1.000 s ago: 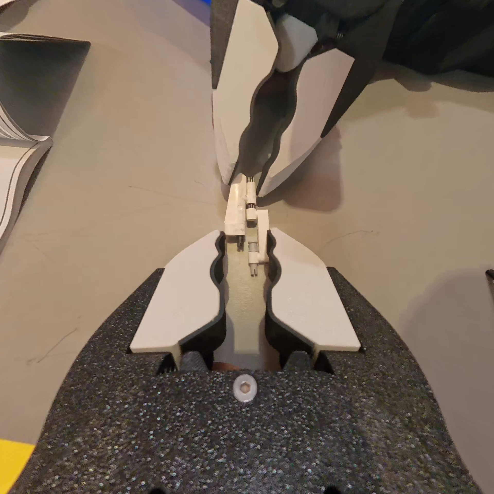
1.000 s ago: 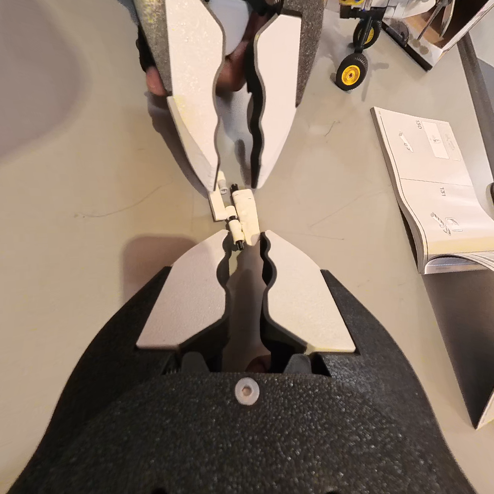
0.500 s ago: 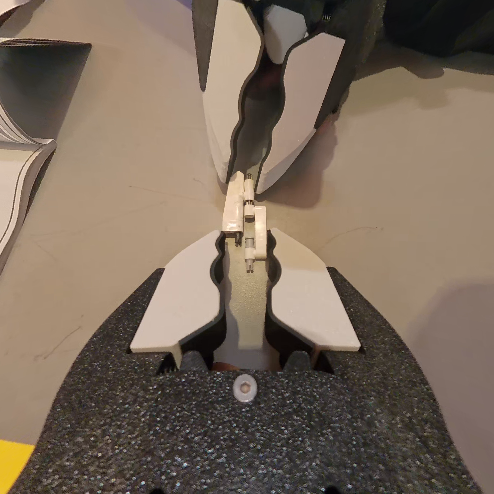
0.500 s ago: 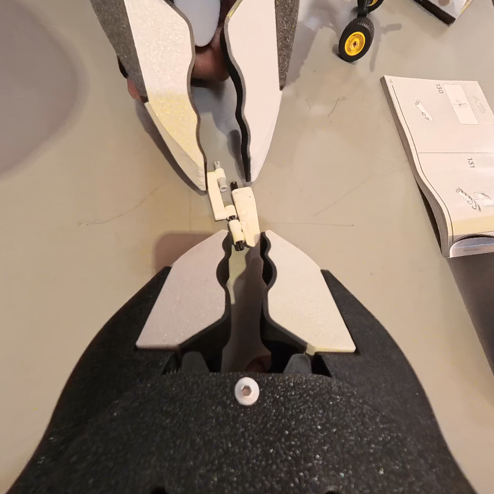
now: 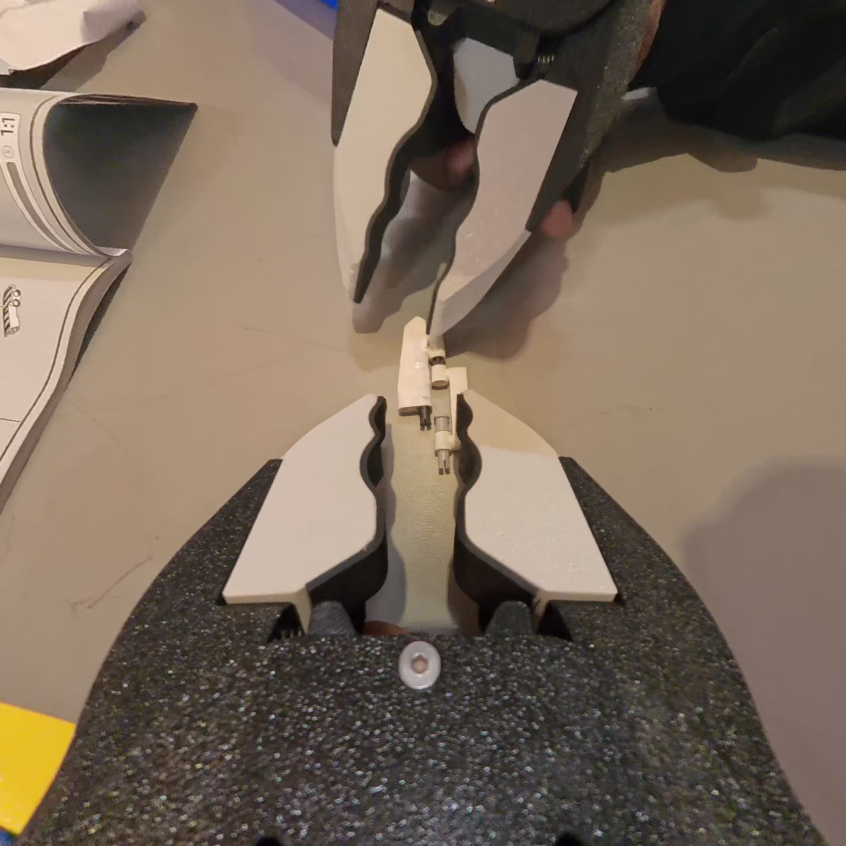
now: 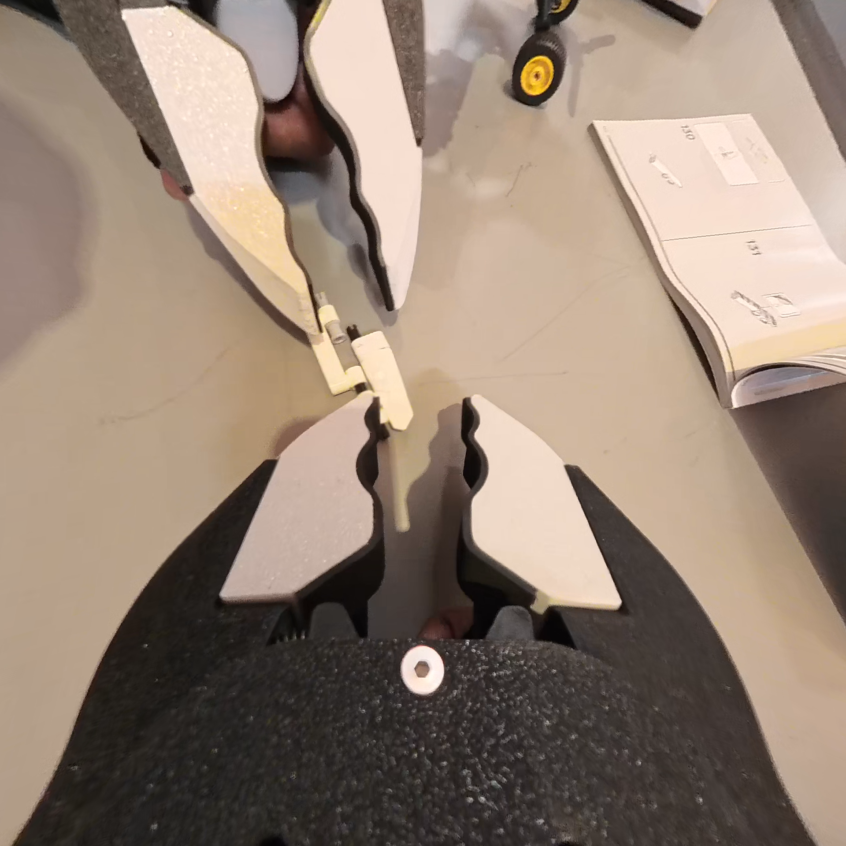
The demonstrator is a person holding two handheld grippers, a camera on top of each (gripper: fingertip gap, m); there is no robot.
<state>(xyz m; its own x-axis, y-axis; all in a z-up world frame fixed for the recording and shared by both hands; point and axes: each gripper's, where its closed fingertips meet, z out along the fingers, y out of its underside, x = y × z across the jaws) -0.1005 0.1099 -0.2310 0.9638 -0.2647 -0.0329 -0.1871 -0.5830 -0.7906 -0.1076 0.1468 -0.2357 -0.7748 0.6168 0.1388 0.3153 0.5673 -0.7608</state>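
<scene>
- The small cream-white plastic brick assembly [image 5: 423, 380], two slim beams joined side by side by short grey and black pins, lies on the beige tabletop [image 5: 229, 412] between the two facing tools, its long axis running from one tool toward the other.
- In the right wrist view the small assembly [image 6: 366, 361] sits tilted, its far end leaning left.
- The left gripper [image 5: 419, 412] is partly open; the assembly's near end reaches in between its tips, against the right fingertip [image 5: 462, 403], with a clear gap to the left one. Nothing is clamped.
- The right gripper [image 6: 419, 405] stands wider open; only its left fingertip [image 6: 366, 409] meets the beam's end, the right one well apart.
- Whether either touching tip presses is hard to tell; the beam ends are partly covered by the fingertips.
- An open instruction booklet [image 6: 732, 256] lies to the right, cut off by the frame.
- A yellow-hubbed black toy wheel [image 6: 538, 75] stands farther off, its model cropped.
- A yellow patch [image 5: 27, 769] shows at the lower left corner, unidentifiable.
</scene>
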